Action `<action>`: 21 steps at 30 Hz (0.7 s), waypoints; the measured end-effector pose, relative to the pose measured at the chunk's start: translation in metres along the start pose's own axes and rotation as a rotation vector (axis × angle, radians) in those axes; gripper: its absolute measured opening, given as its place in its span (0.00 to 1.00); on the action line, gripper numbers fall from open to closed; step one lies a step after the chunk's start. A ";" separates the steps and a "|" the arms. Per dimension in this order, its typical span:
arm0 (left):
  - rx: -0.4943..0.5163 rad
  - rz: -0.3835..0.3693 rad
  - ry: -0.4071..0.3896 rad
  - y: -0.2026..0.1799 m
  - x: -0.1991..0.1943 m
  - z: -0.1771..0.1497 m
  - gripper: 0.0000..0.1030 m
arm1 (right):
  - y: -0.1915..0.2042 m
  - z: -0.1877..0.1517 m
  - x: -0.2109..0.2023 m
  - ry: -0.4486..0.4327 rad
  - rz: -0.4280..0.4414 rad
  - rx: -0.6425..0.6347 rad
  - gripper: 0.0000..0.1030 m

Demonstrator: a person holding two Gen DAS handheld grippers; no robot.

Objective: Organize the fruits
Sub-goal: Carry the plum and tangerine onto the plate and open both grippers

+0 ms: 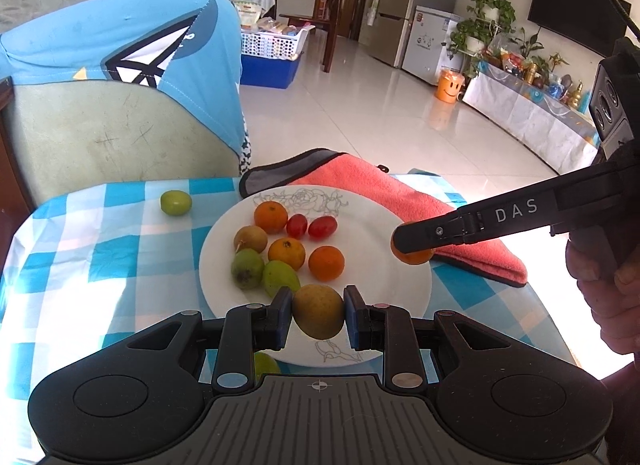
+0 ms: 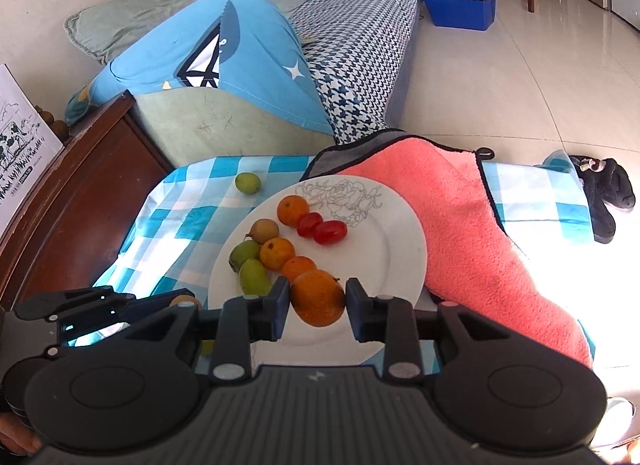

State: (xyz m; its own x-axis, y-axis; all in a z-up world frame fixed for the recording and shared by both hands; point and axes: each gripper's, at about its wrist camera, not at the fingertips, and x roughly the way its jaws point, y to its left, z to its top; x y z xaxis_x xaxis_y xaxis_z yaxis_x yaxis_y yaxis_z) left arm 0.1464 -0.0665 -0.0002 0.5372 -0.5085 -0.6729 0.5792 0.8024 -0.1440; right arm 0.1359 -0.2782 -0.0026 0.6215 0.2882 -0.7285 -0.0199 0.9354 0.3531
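Observation:
A white plate (image 1: 384,297) (image 2: 384,261) on the blue checked tablecloth holds several fruits: oranges (image 1: 326,262), two cherry tomatoes (image 1: 322,226), green fruits (image 1: 280,277) and a brown one (image 1: 250,239). My left gripper (image 1: 317,317) is shut on a yellow-brown fruit (image 1: 318,311) above the plate's near edge. My right gripper (image 2: 318,307) is shut on an orange (image 2: 318,297) above the plate; in the left wrist view it (image 1: 412,251) comes in from the right with the orange (image 1: 414,257). One green fruit (image 1: 176,203) (image 2: 248,183) lies on the cloth left of the plate.
A pink towel (image 1: 420,209) (image 2: 472,233) lies under and right of the plate. A sofa with a blue cover (image 2: 208,57) stands behind the table. A wooden cabinet (image 2: 72,185) is at left. Another green fruit (image 1: 266,365) lies under my left gripper.

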 end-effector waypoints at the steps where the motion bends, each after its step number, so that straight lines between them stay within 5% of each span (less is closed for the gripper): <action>1: 0.000 0.001 0.002 -0.001 0.002 0.000 0.24 | -0.002 0.001 0.003 0.006 -0.003 0.005 0.30; 17: -0.031 0.010 0.000 -0.011 0.018 0.002 0.26 | -0.008 0.005 0.030 0.042 -0.022 0.019 0.32; 19: -0.045 0.011 -0.011 -0.010 0.015 0.004 0.31 | -0.007 0.007 0.029 0.029 -0.015 0.020 0.32; 21: -0.053 0.031 -0.024 -0.009 0.011 0.007 0.51 | -0.006 0.008 0.028 0.021 -0.007 0.023 0.33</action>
State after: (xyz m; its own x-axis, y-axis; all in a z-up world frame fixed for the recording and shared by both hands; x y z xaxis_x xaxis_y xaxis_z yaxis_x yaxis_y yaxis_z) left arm 0.1511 -0.0817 -0.0015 0.5696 -0.4901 -0.6598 0.5293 0.8329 -0.1618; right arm 0.1597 -0.2778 -0.0205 0.6050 0.2865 -0.7428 0.0026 0.9323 0.3617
